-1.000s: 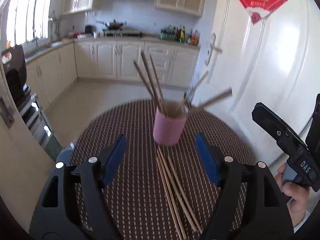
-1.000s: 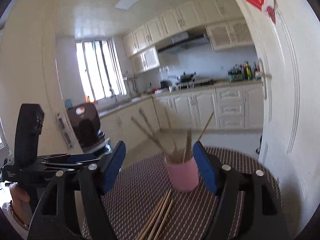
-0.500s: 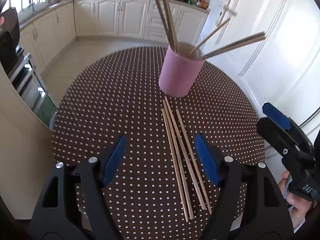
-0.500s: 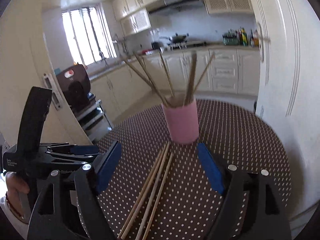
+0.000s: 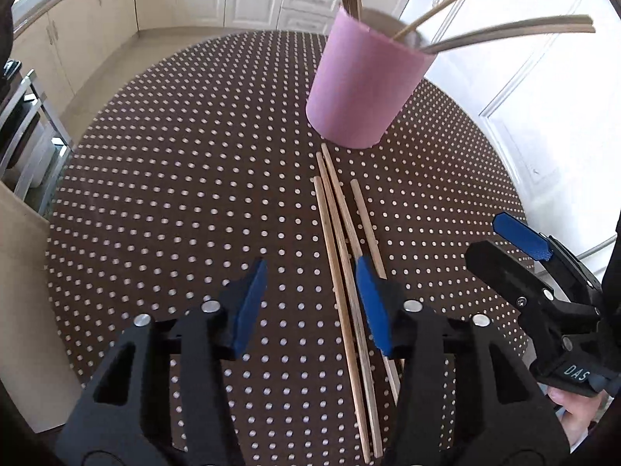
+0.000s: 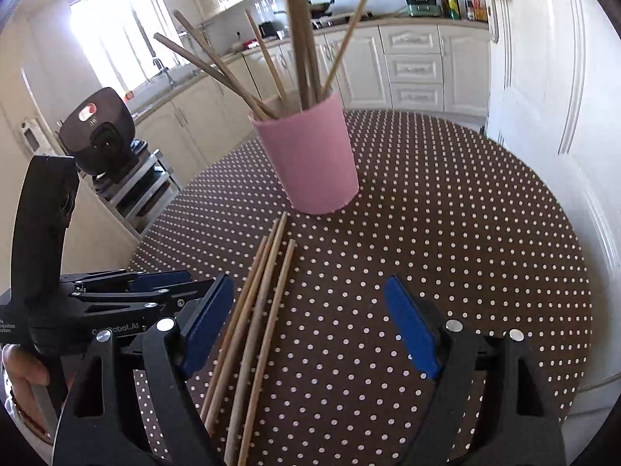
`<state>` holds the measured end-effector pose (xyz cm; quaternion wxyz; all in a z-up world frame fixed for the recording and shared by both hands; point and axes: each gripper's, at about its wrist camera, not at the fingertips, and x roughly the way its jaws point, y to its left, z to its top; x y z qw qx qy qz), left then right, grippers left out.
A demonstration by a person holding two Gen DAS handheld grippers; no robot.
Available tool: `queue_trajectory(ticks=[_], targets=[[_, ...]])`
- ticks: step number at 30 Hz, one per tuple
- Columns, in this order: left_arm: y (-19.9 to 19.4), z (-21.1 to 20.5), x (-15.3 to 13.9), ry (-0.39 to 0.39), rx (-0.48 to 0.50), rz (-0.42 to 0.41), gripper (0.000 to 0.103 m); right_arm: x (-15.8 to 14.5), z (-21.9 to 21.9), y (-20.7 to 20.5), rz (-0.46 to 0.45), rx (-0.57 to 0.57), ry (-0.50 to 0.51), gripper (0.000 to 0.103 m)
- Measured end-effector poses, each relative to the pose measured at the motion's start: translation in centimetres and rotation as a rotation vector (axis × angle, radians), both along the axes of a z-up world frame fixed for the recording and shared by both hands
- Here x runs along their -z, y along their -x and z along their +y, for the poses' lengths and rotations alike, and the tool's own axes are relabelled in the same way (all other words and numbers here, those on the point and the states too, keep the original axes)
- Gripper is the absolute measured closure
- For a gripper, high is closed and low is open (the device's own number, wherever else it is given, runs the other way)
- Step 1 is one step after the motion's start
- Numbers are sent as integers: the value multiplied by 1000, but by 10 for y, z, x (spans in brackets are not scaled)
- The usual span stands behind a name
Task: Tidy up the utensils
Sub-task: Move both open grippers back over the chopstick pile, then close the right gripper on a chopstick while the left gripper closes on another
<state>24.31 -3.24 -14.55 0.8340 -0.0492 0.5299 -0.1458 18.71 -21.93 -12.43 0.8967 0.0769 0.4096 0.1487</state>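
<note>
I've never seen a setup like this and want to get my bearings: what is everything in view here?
Cup: one, pink, standing mid-table.
Chopsticks in cup: several, wooden, leaning outward.
Loose chopsticks: four, wooden, lying side by side in front of the cup.
Table: one, round, brown cloth with white dots.
Door: one, white, right of the table.
Cabinets: cream, along the far walls.
Bottles: a few, mixed colours, on the counter.
Appliance: one, black, on a rack at left.
Left gripper: black with blue pads, over the loose chopsticks; jaws have just been closing, gripping nothing.
Right gripper: same colours; jaws have just been opening, empty.
</note>
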Motion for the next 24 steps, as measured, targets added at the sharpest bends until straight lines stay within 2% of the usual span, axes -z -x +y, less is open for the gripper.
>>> queue_trajectory(ticks=[7,18,19,20,22,24], targets=[[-15,-8,20,-36,-4,39,60,9,-2,-11,37,-6,3,26],[-38,-39,26,-110,9,4,60,11,-1,-27,68,-2,26,26],[-39,-42,26,-121,9,-1,62,12,-1,-29,75,0,32,26],[-48,-49,30,-132,9,-5,71,12,0,-30,81,0,39,26],[-53,-55,34,-183,9,-20,77,15,3,-34,103,-3,55,26],[-56,-54,34,-164,17,-14,80,17,7,-37,117,-8,79,26]])
